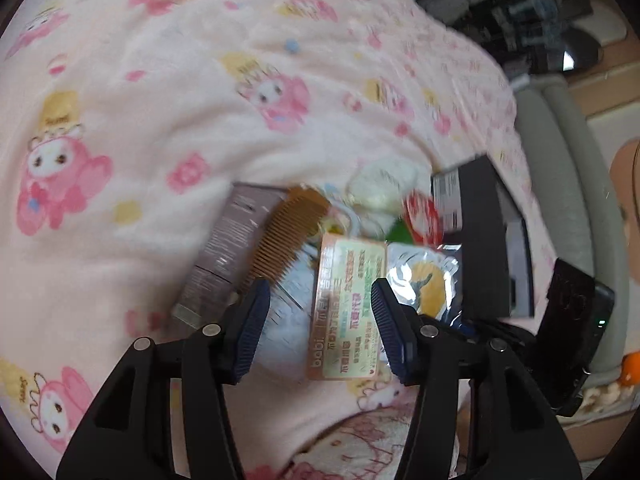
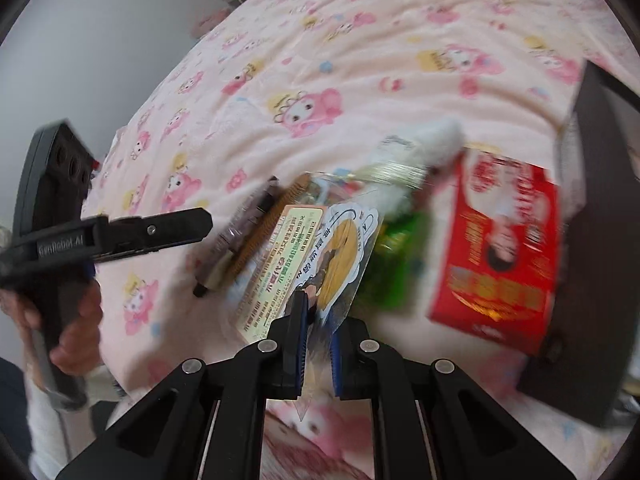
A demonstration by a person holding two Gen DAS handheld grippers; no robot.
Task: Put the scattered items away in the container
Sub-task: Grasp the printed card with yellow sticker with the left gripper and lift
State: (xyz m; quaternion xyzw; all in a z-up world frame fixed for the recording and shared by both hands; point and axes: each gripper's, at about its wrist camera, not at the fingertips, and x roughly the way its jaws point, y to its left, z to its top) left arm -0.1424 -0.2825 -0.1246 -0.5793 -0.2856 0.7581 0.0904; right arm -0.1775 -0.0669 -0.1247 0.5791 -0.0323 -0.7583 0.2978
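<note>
A heap of items lies on a pink cartoon blanket (image 1: 160,120): a brown comb (image 1: 280,236), a mauve box (image 1: 224,248), an orange-edged bobi card (image 1: 348,304), a clear sticker packet with a yellow-haired figure (image 1: 428,280), a white plush (image 1: 380,192) and a red box (image 2: 500,248). A dark container (image 1: 484,232) stands right of them. My left gripper (image 1: 320,320) is open, its fingers on either side of the card. My right gripper (image 2: 318,344) is shut on the sticker packet (image 2: 340,256).
The dark container's wall (image 2: 592,240) rises at the right in the right wrist view. A green packet (image 2: 392,264) lies between packet and red box. The other gripper and the hand holding it (image 2: 80,240) show at the left. A grey padded edge (image 1: 568,200) borders the blanket.
</note>
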